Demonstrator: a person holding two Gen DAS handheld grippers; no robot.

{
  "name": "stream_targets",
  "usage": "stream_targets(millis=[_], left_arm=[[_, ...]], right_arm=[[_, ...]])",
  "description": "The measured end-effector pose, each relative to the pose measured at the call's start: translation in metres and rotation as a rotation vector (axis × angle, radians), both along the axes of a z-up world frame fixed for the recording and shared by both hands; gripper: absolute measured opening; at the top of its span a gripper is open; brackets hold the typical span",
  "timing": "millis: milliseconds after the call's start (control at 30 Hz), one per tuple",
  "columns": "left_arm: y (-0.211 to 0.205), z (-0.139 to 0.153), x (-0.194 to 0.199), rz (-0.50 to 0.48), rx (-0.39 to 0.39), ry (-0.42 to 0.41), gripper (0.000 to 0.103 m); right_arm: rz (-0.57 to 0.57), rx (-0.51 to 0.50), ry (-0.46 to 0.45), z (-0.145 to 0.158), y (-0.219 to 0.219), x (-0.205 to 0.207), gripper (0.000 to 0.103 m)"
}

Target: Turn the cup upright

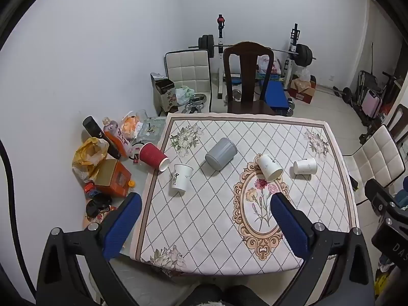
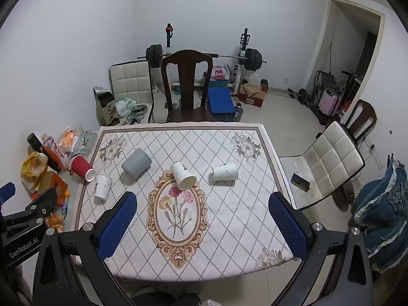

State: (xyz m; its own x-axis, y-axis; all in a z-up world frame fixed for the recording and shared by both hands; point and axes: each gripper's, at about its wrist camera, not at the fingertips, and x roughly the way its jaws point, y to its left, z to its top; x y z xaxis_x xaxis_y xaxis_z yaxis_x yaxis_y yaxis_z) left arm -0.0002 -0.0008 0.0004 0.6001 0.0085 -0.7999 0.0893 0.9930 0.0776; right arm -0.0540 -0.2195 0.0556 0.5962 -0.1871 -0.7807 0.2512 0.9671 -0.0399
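Five cups sit on the counter, which is covered by a white cloth with a diamond lattice and a floral oval medallion. The red ribbed paper cup lies on its side at the cloth's left edge, its white-lined mouth facing the near right. Just beside it, a white paper cup with dark script stands upright, mouth up. Further right, the grey ribbed plastic cup lies tipped over with its flat base toward the camera. A second white paper cup lies on its side at the top rim of the medallion, mouth pointing toward the near edge, and a third white paper cup lies on its side to its right, apart from it. The left claw hangs above the near half of the counter with its blue-padded fingers spread wide, gripping nothing and touching no cup. The right claw is likewise spread wide and empty over the medallion, well short of the cups. A dark wooden chair stands behind the counter, and a white padded chair to its right carries a dark phone.
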Motion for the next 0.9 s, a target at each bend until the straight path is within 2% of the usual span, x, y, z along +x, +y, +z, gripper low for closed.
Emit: stream_targets(millis=[400,900], left_arm=[[-0.008,0.005,-0.011,-0.004,-0.016,-0.008,0.103],[-0.006,0.015,0.003,-0.021,-0.024,-0.011,0.103]], right_arm=[[0.005,-0.003,-0.012,0.006,-0.012,-0.007,0.103],[-0.001,-0.015,0.000,0.012,-0.010,0.000,0.103]])
